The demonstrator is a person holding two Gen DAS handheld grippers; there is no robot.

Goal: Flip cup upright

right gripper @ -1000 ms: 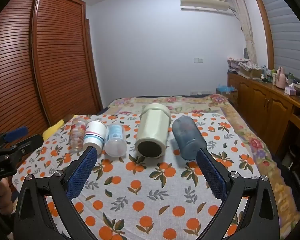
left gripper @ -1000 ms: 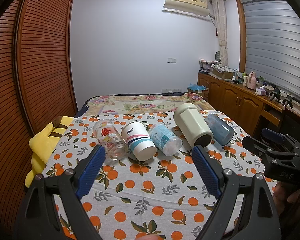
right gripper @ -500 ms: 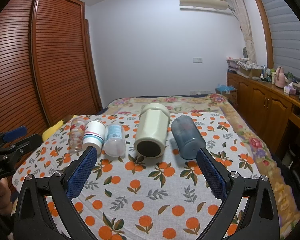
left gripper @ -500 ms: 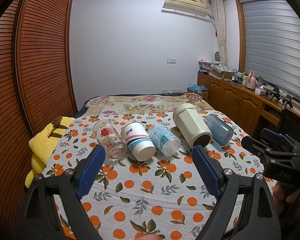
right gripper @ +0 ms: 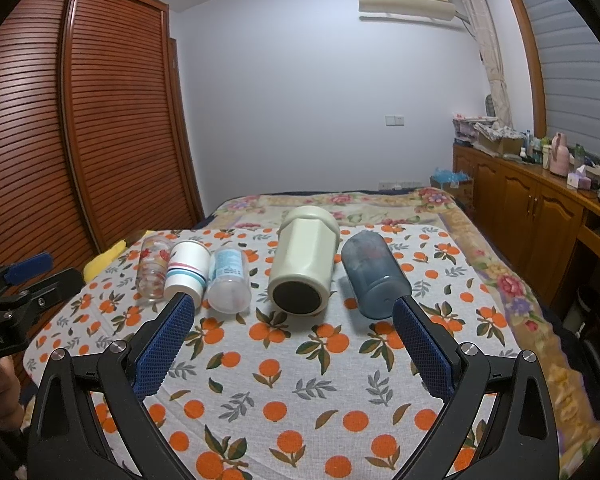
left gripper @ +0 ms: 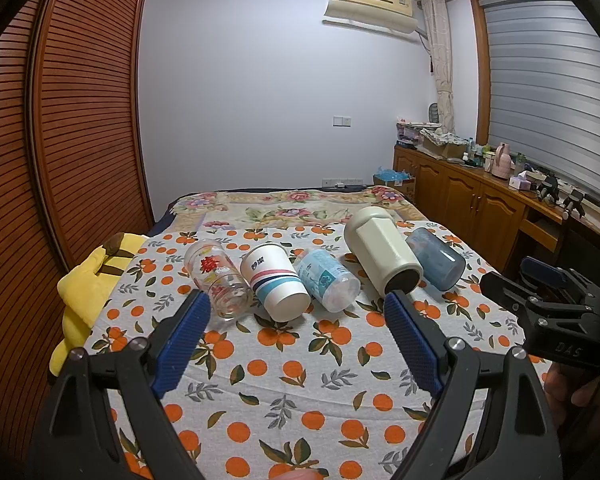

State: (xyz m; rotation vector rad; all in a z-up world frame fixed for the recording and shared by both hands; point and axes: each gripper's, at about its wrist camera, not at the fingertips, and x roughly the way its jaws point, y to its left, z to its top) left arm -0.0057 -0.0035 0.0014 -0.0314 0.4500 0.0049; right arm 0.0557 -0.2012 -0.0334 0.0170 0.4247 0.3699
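Note:
Several cups lie on their sides in a row on the orange-print cloth (left gripper: 300, 380), mouths toward me. From left: a clear glass with red flowers (left gripper: 218, 276), a striped paper cup (left gripper: 274, 280), a clear plastic cup with blue print (left gripper: 327, 280), a large cream tumbler (left gripper: 382, 254) and a blue translucent cup (left gripper: 436, 258). The right wrist view shows them too: glass (right gripper: 152, 266), paper cup (right gripper: 186, 272), plastic cup (right gripper: 228, 280), tumbler (right gripper: 304, 266), blue cup (right gripper: 374, 276). My left gripper (left gripper: 296, 338) is open and empty, short of the row. My right gripper (right gripper: 292, 340) is open and empty, short of the tumbler.
A yellow plush toy (left gripper: 86, 296) lies at the cloth's left edge. A slatted wooden wardrobe (left gripper: 60, 140) stands on the left. A cluttered wooden sideboard (left gripper: 480, 196) runs along the right. A floral bedspread (left gripper: 292, 208) lies beyond the cups.
Both views have shifted only slightly; the cups lie where they were and both grippers stay open.

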